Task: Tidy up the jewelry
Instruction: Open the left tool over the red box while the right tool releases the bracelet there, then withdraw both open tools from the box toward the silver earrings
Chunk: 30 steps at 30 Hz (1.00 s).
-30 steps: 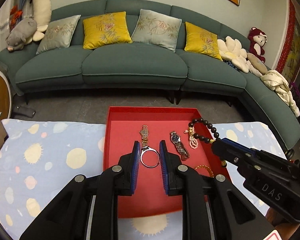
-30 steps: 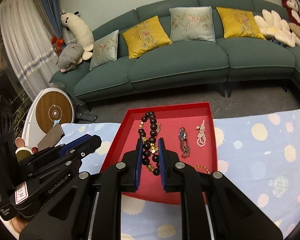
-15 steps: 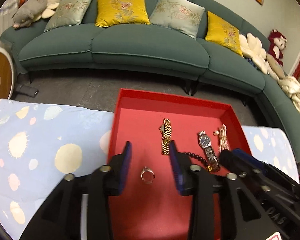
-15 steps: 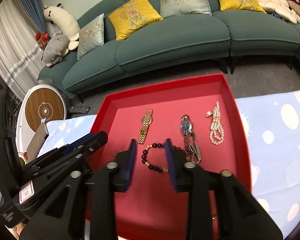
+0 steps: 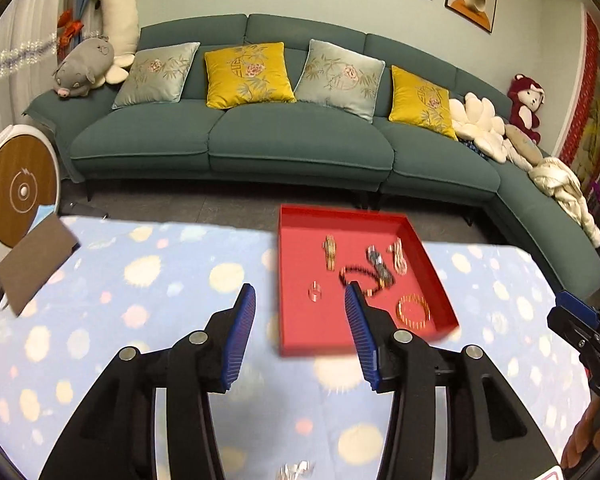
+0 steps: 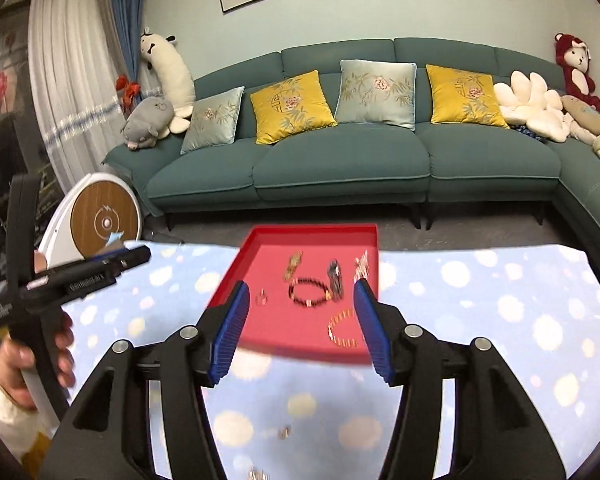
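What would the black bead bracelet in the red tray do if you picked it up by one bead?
The black bead bracelet would probably droop, since it looks like separate beads on a string. The round beads might slip in a pinch. It likely would not roll, lying flat in the red tray.

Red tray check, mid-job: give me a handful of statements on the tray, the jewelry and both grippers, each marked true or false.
1. The dark bead bracelet lies in the red tray. True.
2. The left gripper is clamped on the small ring. False: its jaws stand apart with nothing between the pads, and have just been opening; the ring lies on the tray floor.
3. The right gripper is empty. True: its jaws have just been opening, and nothing is held.
4. The tray stands on the teal sofa. False: it rests on the blue spotted tablecloth.
5. The gold bangle sits at the tray's near right corner in the left wrist view. True.
6. The pearl strand lies outside the tray. False: it is inside, near the far right.
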Each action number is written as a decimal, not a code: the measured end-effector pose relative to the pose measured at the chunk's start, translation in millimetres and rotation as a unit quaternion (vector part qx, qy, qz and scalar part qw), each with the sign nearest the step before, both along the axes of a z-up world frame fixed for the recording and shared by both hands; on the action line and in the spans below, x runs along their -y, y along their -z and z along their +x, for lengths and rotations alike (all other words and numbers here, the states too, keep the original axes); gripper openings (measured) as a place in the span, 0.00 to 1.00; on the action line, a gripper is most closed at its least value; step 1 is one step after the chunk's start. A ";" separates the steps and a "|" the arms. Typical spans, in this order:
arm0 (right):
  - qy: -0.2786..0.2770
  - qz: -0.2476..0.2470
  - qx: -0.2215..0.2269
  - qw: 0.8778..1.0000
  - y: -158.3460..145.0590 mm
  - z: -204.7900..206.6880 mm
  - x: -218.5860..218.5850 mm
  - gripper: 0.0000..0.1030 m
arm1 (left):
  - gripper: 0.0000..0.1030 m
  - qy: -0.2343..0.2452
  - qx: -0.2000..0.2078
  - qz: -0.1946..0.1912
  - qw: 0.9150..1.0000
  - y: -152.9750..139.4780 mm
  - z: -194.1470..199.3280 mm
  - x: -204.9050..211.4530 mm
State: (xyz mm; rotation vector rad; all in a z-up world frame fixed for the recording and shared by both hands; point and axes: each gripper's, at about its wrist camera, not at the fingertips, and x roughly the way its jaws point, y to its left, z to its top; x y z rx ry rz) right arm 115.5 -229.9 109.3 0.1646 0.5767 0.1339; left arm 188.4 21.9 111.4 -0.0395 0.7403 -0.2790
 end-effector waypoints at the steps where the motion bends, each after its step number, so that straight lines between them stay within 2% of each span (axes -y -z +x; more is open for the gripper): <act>1: 0.001 -0.002 -0.005 1.000 4.2 -10.5 -0.7 0.51 | 0.48 -0.003 -0.004 0.005 1.000 4.9 -13.7 -2.3; 6: 0.006 0.011 -0.035 0.999 34.8 -51.8 -4.8 0.51 | 0.48 -0.013 -0.004 0.042 0.999 31.3 -62.9 -7.1; 12: 0.001 -0.003 -0.059 0.998 68.7 -71.1 -17.4 0.51 | 0.48 -0.012 -0.032 0.043 0.998 68.3 -95.7 -15.2; 16: 0.000 0.000 -0.081 0.997 89.2 -64.6 -23.6 0.51 | 0.48 -0.017 -0.049 0.058 0.997 93.3 -97.7 -15.0; 20: -0.004 0.014 -0.108 0.994 108.6 -49.8 -33.2 0.51 | 0.48 -0.015 -0.072 0.052 0.996 111.2 -96.9 -17.3; 25: -0.009 0.003 -0.123 0.992 123.7 -32.1 -48.8 0.49 | 0.48 -0.014 -0.066 0.067 0.995 115.0 -97.2 -20.1; 30: -0.012 -0.007 -0.135 0.991 138.1 -14.9 -61.3 0.44 | 0.48 -0.022 -0.080 0.059 0.995 119.8 -93.8 -34.5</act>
